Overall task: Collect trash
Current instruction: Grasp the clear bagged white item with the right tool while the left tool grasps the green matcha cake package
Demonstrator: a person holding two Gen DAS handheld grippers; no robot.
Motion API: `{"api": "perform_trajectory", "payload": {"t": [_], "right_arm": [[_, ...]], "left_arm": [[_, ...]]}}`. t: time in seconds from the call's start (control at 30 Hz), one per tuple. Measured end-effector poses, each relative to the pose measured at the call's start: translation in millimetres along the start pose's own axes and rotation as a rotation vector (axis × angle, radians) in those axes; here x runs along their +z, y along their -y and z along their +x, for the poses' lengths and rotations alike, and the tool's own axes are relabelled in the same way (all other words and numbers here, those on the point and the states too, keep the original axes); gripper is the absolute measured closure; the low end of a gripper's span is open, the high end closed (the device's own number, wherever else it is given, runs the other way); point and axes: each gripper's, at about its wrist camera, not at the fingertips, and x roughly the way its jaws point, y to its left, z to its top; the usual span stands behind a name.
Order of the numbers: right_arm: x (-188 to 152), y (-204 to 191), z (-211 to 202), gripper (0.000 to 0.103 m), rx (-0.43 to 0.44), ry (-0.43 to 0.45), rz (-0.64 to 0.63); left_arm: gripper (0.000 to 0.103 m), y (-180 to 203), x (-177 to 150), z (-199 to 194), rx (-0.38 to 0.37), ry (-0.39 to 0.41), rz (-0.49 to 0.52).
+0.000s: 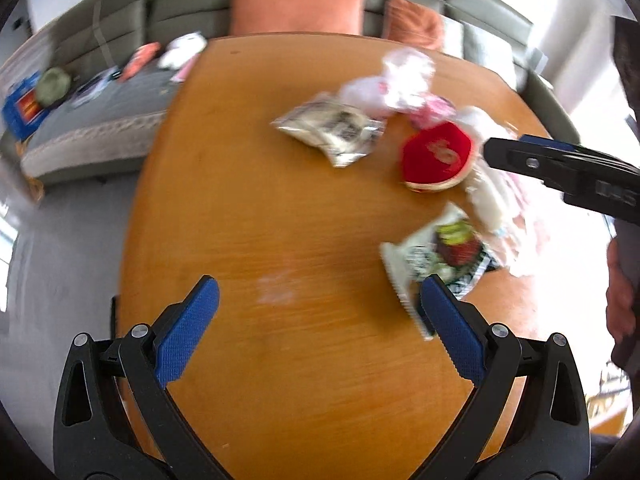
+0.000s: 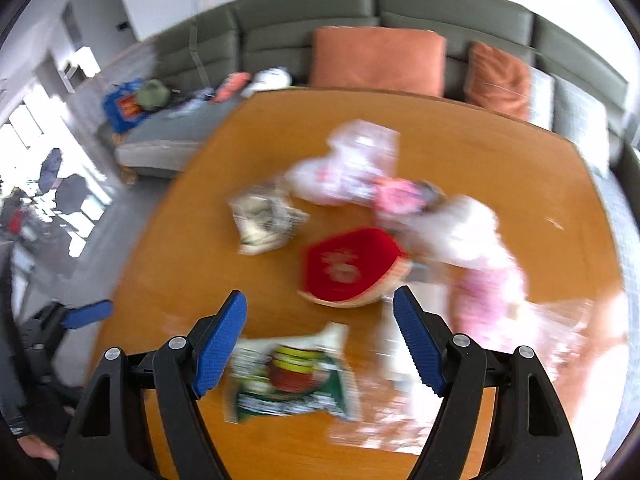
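Trash lies on a round wooden table (image 1: 280,208). A green and white snack packet (image 1: 436,256) (image 2: 288,376), a red round lid-like piece (image 1: 438,162) (image 2: 352,270), a silvery wrapper (image 1: 332,128) (image 2: 266,216) and crumpled pink and white plastic (image 1: 404,80) (image 2: 360,164) form a loose pile. My left gripper (image 1: 320,328) is open and empty above the table, its right finger near the green packet. My right gripper (image 2: 320,340) is open and empty, hovering over the green packet; it also shows in the left wrist view (image 1: 560,168). Both views are blurred.
A grey-green sofa (image 2: 440,8) with orange cushions (image 2: 378,60) curves behind the table. Toys and clutter lie on its left seat (image 1: 80,88). Grey floor (image 1: 60,260) lies left of the table. More clear plastic (image 2: 560,320) sits at the table's right edge.
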Motion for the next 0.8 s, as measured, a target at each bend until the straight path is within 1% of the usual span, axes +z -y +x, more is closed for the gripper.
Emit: {"api": "perform_trajectory", "payload": {"t": [0.03, 0.07, 0.2, 0.27, 0.4, 0.43, 0.47, 0.5, 0.6, 0.8], "right_arm": [[-3.7, 10.5, 7.0, 0.027, -0.032, -0.022, 0.007], [-5.3, 16.9, 12.7, 0.027, -0.043, -0.038, 0.014], [-19.4, 43.1, 41.6, 0.027, -0.059, -0.126, 0.062], [-23.7, 46.5, 49.0, 0.027, -0.057, -0.147, 0.068], [-28.1, 51.2, 63.5, 0.027, -0.071, -0.185, 0.09], [-29.0, 52.2, 66.4, 0.032, -0.074, -0.19, 0.092], [-29.7, 52.7, 68.1, 0.04, -0.067, -0.199, 0.094], [-29.8, 54.2, 69.9, 0.058, -0.07, -0.206, 0.099], [-29.4, 60.1, 60.8, 0.067, -0.059, -0.164, 0.13], [-30.6, 82.7, 38.5, 0.067, -0.004, -0.116, 0.227]], "left_arm": [[0.005, 5.2, 0.5, 1.6, -0.012, -0.001, 0.013], [0.005, 9.6, 0.5, 3.0, -0.027, -0.004, 0.025], [0.006, 26.1, 5.8, 10.4, -0.068, -0.017, 0.075], [0.006, 30.1, 7.2, 13.3, -0.088, -0.027, 0.091], [0.006, 37.8, 11.2, 20.4, -0.095, -0.04, 0.12], [0.006, 39.4, 11.6, 21.8, -0.099, -0.044, 0.131], [0.006, 41.8, 12.9, 24.1, -0.101, -0.049, 0.145], [0.006, 45.8, 13.9, 26.9, -0.101, -0.056, 0.168], [0.006, 56.7, 16.3, 37.7, -0.107, -0.083, 0.234], [0.006, 80.9, 19.4, 58.7, -0.145, -0.125, 0.344]]}}
